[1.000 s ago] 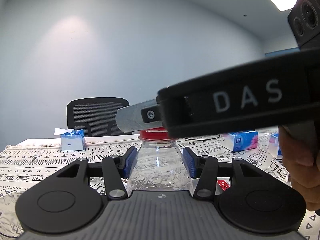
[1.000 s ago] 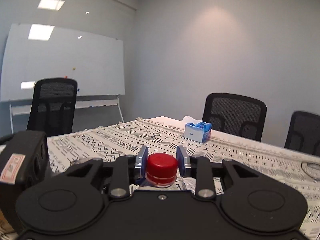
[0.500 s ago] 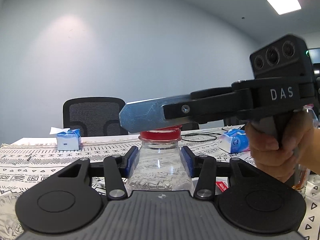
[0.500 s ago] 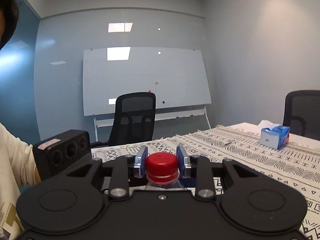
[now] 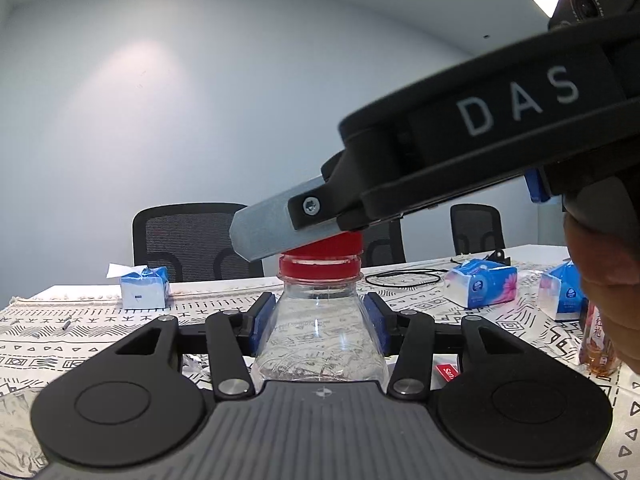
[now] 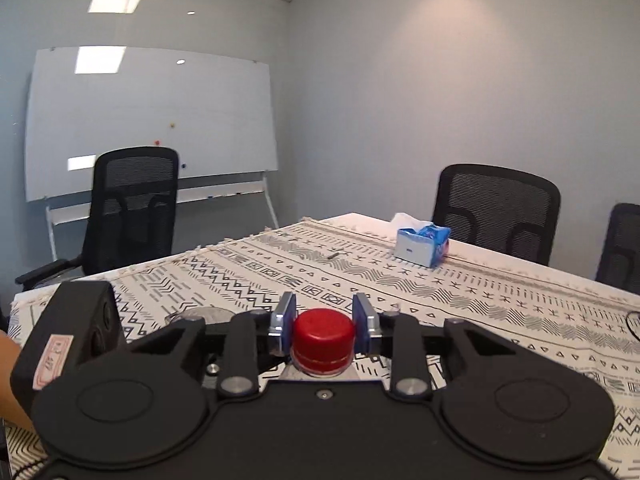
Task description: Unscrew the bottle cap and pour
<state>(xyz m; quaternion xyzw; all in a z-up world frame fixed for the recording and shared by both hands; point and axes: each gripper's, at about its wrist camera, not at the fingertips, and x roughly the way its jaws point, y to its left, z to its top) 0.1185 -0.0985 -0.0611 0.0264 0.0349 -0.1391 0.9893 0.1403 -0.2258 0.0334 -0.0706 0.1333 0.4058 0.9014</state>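
Observation:
A clear plastic bottle (image 5: 320, 340) stands upright on the patterned tablecloth. My left gripper (image 5: 319, 326) is shut on its shoulder, blue pads on both sides. The bottle's red cap (image 5: 320, 258) (image 6: 323, 336) is on the neck. My right gripper (image 6: 323, 326) comes in from the right and sits around the cap; its pads stand just off the cap's sides with small gaps showing. In the left wrist view the right gripper's finger (image 5: 272, 230) covers the cap's top.
Tissue packs (image 5: 144, 286) (image 5: 480, 282) (image 6: 422, 242) lie on the tablecloth (image 6: 440, 292). A tea bottle (image 5: 598, 344) stands at the right. A black cable (image 5: 404, 278) lies behind. Black chairs (image 6: 132, 208) ring the table, and a whiteboard (image 6: 148, 116) stands by the wall.
The right gripper swung around the cap, one way and then back, over the last second. Its pads now stand slightly wider around the cap. The left gripper and the bottle stayed still.

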